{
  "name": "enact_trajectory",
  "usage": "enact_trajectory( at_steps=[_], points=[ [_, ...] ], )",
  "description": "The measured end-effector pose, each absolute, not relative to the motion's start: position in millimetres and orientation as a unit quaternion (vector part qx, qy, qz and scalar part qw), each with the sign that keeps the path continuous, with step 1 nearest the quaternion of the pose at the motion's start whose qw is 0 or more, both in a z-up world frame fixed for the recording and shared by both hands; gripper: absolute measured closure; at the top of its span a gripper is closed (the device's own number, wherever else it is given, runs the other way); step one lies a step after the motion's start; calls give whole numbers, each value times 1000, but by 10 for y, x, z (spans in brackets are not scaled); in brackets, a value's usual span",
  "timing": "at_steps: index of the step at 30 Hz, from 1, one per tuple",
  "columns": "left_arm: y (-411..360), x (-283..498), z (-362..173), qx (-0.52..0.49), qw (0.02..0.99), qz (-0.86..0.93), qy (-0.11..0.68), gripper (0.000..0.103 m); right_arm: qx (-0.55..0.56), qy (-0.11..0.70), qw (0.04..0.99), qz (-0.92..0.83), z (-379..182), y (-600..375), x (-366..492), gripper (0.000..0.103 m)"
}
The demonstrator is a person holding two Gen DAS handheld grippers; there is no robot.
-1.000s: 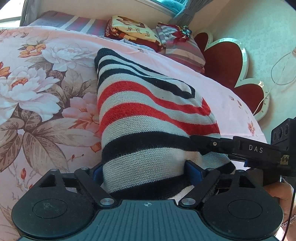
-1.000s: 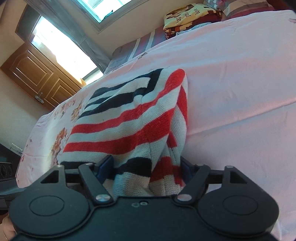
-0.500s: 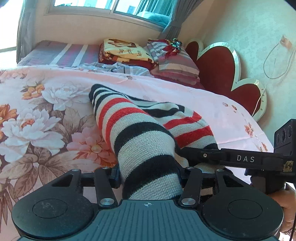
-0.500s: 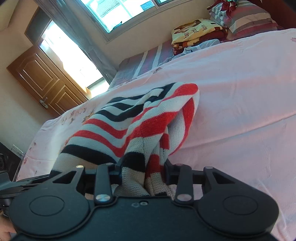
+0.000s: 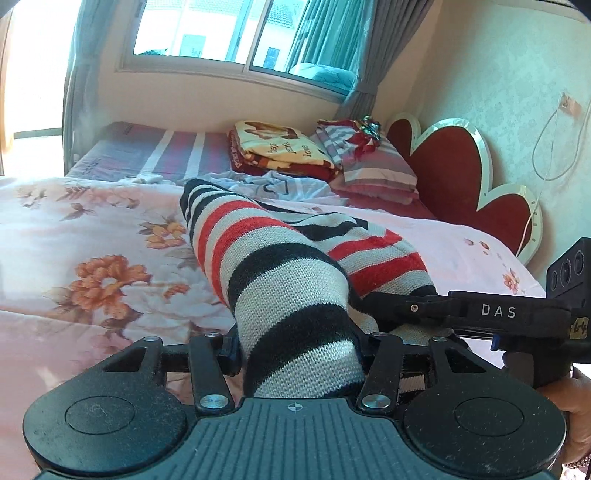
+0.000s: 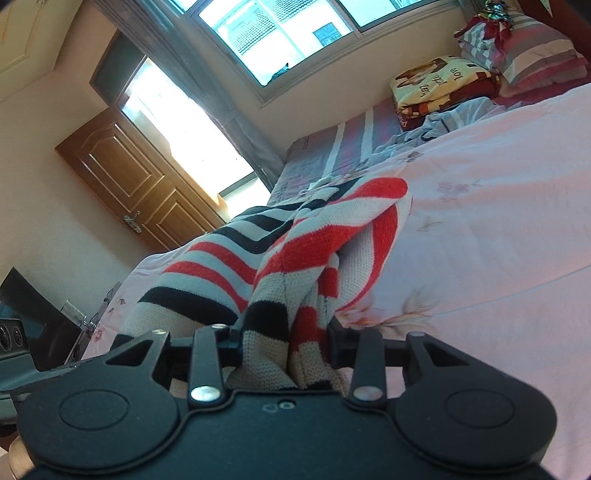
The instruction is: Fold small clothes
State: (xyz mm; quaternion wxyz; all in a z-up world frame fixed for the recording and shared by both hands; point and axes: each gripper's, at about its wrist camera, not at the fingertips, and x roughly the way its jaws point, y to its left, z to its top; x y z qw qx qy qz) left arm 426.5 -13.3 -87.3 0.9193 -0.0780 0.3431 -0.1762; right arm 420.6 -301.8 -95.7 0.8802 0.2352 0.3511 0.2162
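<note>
Left claw (image 5: 301,347) and right claw (image 6: 284,343), each clamped on the near hem of the striped knit sweater (image 5: 295,266), whose far end rests on the floral bed cover (image 5: 92,240). The knit looks soft, light and floppy, sagging between grips. Corner holds on the hem probably suit it best.

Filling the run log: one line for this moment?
left hand-held gripper: shut on sweater | right hand-held gripper: shut on sweater | bed: under

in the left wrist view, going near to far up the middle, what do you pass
left tongs shut on the striped sweater → pale blue garment lying on the bed → folded yellow and red blanket → window
</note>
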Motion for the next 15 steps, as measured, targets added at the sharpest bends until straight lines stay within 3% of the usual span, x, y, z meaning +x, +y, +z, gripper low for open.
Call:
enact_trajectory(
  at_steps=[7,15],
  points=[
    [1102,4245,-953,-82,926,-145,339,52,230,353,874,241,-1006,-1873,4349,66],
    [2303,4411,-1448,-86,916,-150,361,52,216,375,867,247,-1359,-691,4508,67]
  ],
)
